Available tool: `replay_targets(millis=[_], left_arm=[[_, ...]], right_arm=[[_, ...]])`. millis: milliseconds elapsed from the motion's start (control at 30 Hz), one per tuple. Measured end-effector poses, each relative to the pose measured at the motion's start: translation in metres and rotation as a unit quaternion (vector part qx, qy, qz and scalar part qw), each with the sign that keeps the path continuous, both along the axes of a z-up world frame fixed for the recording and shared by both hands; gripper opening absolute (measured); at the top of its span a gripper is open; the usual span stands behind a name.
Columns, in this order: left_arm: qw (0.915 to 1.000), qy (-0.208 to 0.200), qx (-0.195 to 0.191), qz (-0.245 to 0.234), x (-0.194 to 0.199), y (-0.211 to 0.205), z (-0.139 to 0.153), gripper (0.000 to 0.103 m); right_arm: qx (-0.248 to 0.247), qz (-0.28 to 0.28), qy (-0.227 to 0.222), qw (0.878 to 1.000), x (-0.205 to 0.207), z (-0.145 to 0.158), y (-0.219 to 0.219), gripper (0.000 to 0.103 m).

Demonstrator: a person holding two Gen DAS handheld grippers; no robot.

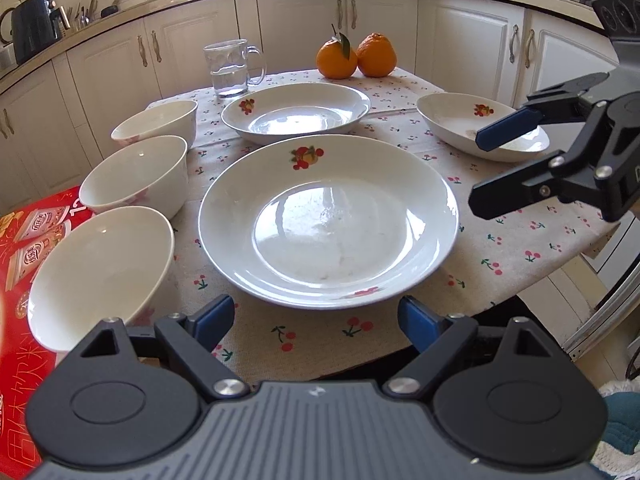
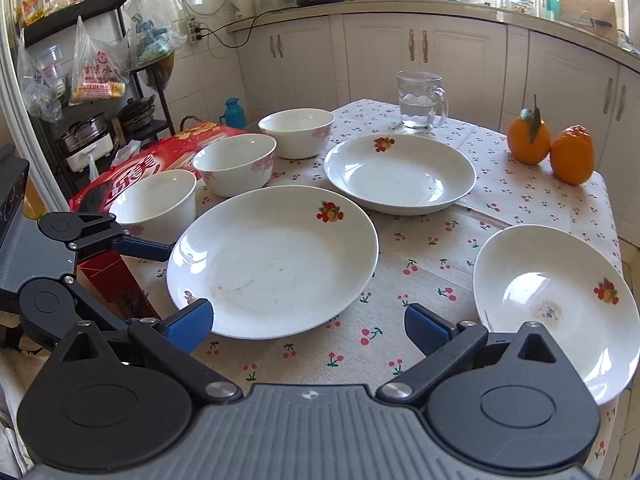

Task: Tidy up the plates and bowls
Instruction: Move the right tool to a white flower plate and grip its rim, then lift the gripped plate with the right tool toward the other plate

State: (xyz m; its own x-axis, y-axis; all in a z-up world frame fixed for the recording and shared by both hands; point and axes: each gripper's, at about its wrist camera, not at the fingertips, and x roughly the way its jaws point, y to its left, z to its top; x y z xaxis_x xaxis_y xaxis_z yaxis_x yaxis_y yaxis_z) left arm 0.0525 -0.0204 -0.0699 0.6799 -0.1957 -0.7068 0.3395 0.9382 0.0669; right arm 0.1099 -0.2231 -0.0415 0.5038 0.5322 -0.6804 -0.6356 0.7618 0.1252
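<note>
Near plate [image 1: 328, 220]: stiff, glazed, slippery, breakable; best pinched at the near rim. Left gripper [image 1: 316, 320] wide, right gripper [image 2: 308, 326] wide, both empty.

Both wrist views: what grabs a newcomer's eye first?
The big white plate with a fruit print sits mid-table on the cherry-print cloth, two more plates beyond it and to its right. Three white bowls line the table's left edge, and two oranges stand at the far side next to a glass mug of water. The left tool and right tool hang open and empty near the table's near edge.
</note>
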Motion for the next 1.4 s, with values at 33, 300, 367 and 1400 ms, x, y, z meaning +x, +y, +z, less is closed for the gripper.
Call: replay_targets(millis=[33, 300, 367, 1400], left_arm=[[1.0, 0.001, -0.001, 0.002, 0.0, -0.001, 0.0, 0.089], [0.9998, 0.008, -0.007, 0.016, 0.005, -0.004, -0.001, 0.087], [0.9998, 0.01, -0.008, 0.016, 0.007, -0.005, -0.001, 0.087], [0.9997, 0.019, -0.014, 0.006, 0.015, -0.008, -0.005, 0.087]], right_arm=[[-0.004, 0.01, 0.004, 1.0, 0.004, 0.0, 0.003, 0.103], [-0.043, 0.074, 0.02, 0.996, 0.045, 0.002, 0.023, 0.103], [-0.047, 0.085, 0.028, 0.995, 0.057, 0.001, 0.027, 0.103], [-0.034, 0.187, 0.147, 0.971, 0.157, -0.031, 0.076, 0.09]])
